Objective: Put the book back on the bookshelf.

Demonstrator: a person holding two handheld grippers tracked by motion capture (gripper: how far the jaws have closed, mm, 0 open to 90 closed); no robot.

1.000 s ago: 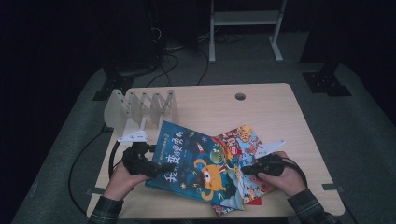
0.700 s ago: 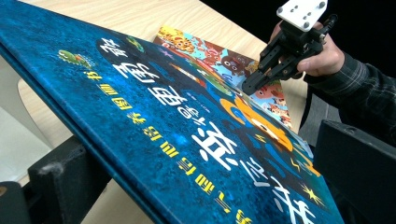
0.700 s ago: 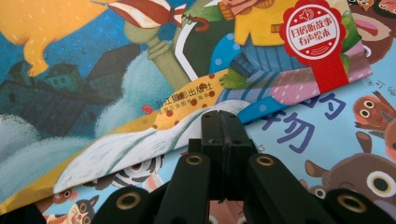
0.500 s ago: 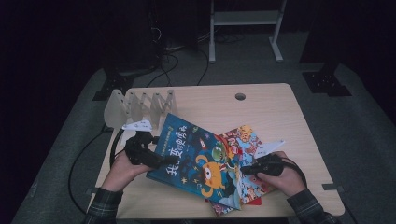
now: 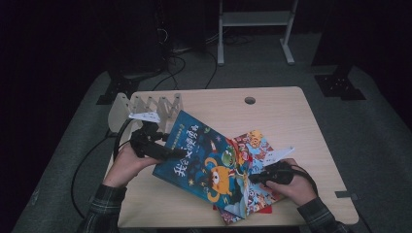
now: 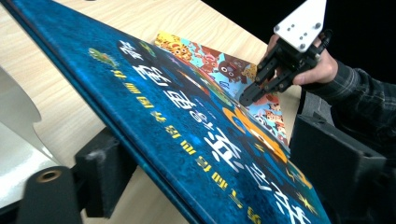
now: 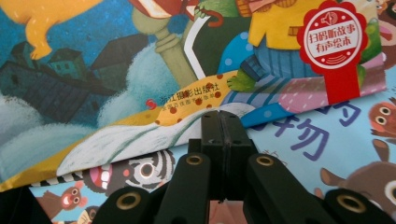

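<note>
A blue picture book with an orange creature on its cover is tilted, its left edge raised off the wooden table. My left gripper is shut on that left edge; in the left gripper view the blue book runs between the jaws of the left gripper. My right gripper is shut, its tips at the book's right edge. In the right gripper view the right gripper meets the blue book's edge above a light-blue cartoon book. More colourful books lie underneath.
A white folding rack stands at the table's back left, just behind my left hand. A round cable hole sits near the far edge. A white frame and cables lie on the floor beyond.
My left gripper has moved away from the person, toward the rack, with the blue book's left edge, tilting the book up. The right gripper has stayed at the book's right edge.
</note>
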